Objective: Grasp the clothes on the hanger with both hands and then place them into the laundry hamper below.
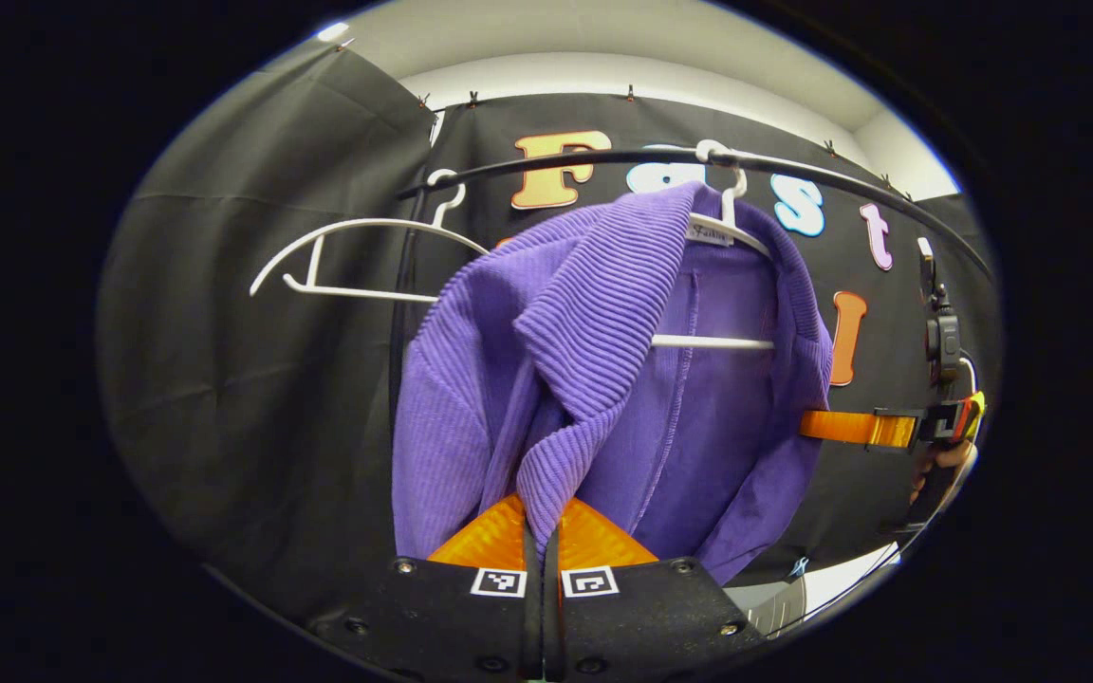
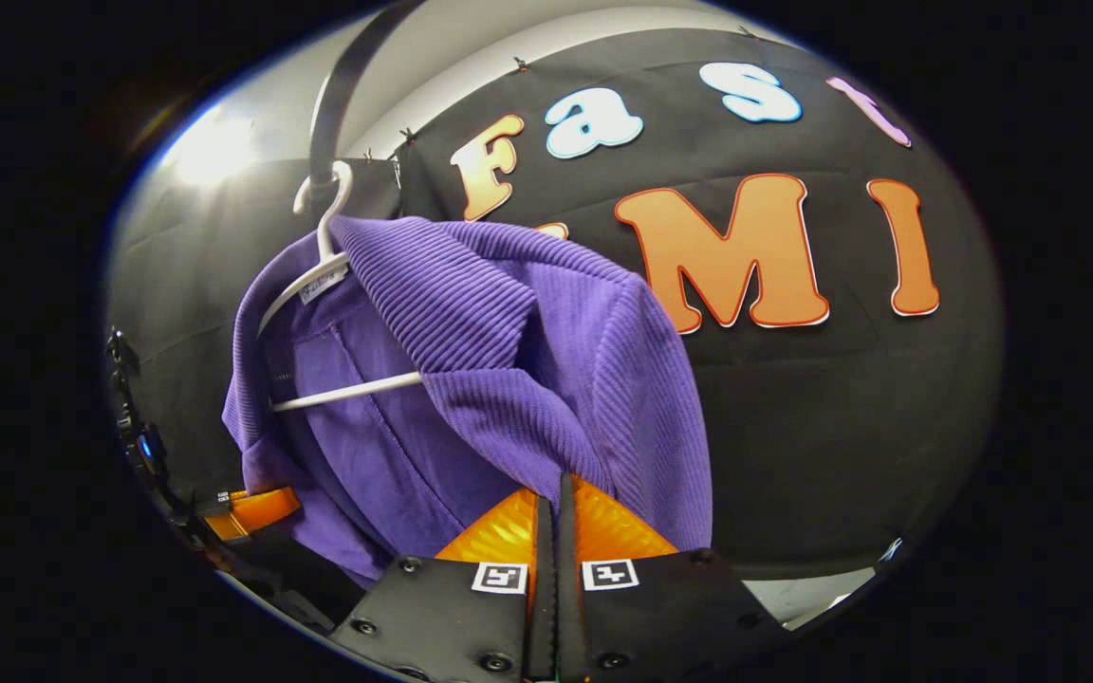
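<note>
A purple ribbed garment (image 1: 594,370) hangs on a white hanger (image 1: 727,228) from a dark rail (image 1: 546,163). My left gripper (image 1: 542,517) is shut on a fold of the garment's front edge. The other gripper (image 1: 850,427) shows at the right, its fingers reaching into the garment's far side, with a hand behind it. In the right gripper view the same garment (image 2: 509,370) hangs on the hanger (image 2: 319,275), and my right gripper (image 2: 556,493) is shut on its lower ribbed fold. The left gripper (image 2: 252,507) shows at the lower left of that view.
An empty white hanger (image 1: 357,256) hangs on the rail to the left of the garment. Black cloth walls close in the booth behind and to the sides. A pale strip of floor or surface (image 1: 841,579) shows low at the right.
</note>
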A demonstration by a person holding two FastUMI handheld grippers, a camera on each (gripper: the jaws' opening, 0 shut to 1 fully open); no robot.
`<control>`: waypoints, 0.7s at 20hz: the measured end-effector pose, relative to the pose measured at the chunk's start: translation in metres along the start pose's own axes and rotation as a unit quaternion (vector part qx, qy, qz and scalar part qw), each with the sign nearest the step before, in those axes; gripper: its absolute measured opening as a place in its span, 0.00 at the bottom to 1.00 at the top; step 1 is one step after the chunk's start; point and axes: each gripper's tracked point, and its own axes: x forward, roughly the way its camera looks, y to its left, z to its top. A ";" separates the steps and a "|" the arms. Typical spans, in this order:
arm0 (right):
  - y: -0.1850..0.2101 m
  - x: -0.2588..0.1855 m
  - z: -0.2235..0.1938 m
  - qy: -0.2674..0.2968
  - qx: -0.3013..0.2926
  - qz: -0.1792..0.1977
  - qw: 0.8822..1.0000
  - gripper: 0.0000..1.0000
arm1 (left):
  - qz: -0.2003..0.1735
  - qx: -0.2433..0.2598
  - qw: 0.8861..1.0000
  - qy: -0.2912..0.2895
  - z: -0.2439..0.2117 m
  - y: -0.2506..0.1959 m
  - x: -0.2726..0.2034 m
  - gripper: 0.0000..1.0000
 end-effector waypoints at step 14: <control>-0.041 -0.033 0.085 -0.080 0.117 0.039 0.989 0.08 | 0.034 -0.035 0.996 -0.075 0.108 0.069 -0.051 0.00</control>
